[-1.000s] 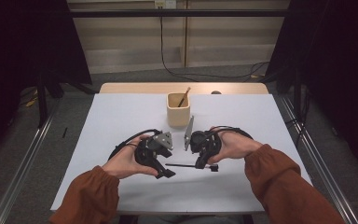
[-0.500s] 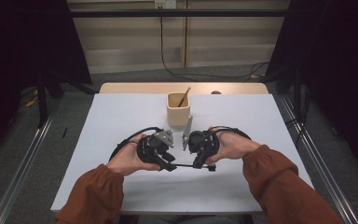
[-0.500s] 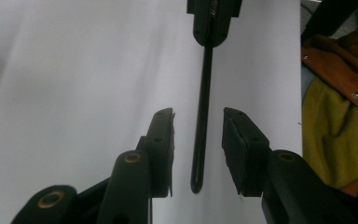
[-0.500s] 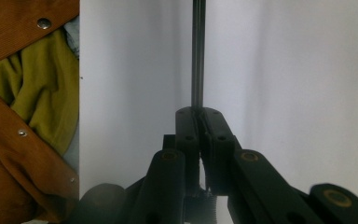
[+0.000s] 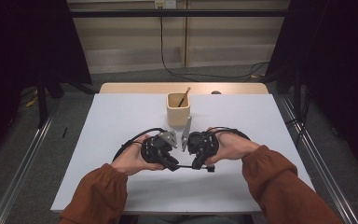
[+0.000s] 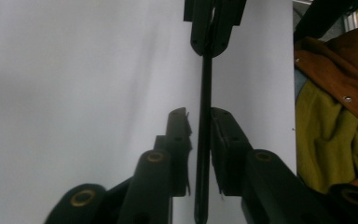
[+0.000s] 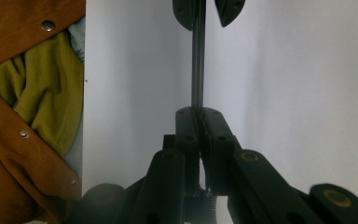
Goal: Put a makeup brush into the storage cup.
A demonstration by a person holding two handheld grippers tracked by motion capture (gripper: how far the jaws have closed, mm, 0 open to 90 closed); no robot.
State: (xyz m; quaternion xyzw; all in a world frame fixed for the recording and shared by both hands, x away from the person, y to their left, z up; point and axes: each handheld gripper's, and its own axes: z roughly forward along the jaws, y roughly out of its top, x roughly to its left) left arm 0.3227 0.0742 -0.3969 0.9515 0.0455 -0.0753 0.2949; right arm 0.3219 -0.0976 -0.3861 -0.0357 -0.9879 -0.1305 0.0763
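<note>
Sitting at the near edge of the white table [image 5: 121,121], with both rust-coloured sleeves [image 5: 98,196] coming in from below in the high view. Holding the left gripper [image 5: 171,164] and the right gripper [image 5: 199,165] close together near the table's middle, tips turned toward each other. Stretching between them, just above the white surface, a thin black rod [image 5: 185,166].

Showing in the left gripper view: the rod [image 6: 204,154] running straight up between the two black jaws, the jaws standing narrow with a slim gap on either side of it, so not yet pressing on the rod. Clamping the rod's far end at the top of that view, the right gripper [image 6: 212,28]. Lying at the right edge there, a rust jacket over yellow-green cloth [image 6: 326,130].

Showing in the right gripper view: jaws closed tight on the rod [image 7: 196,70], pads meeting around it, with the rod leading up to the left gripper [image 7: 207,11], whose tips are flanking it a little apart.

Standing farther back, beyond the grippers and near the table's middle, a pale wooden cup [image 5: 178,109] with a wooden stick [image 5: 183,97] leaning in it. Resting at the far edge, a small dark thing [image 5: 216,92], too small to identify. Trailing across the floor beyond, black cables [image 5: 200,74].
</note>
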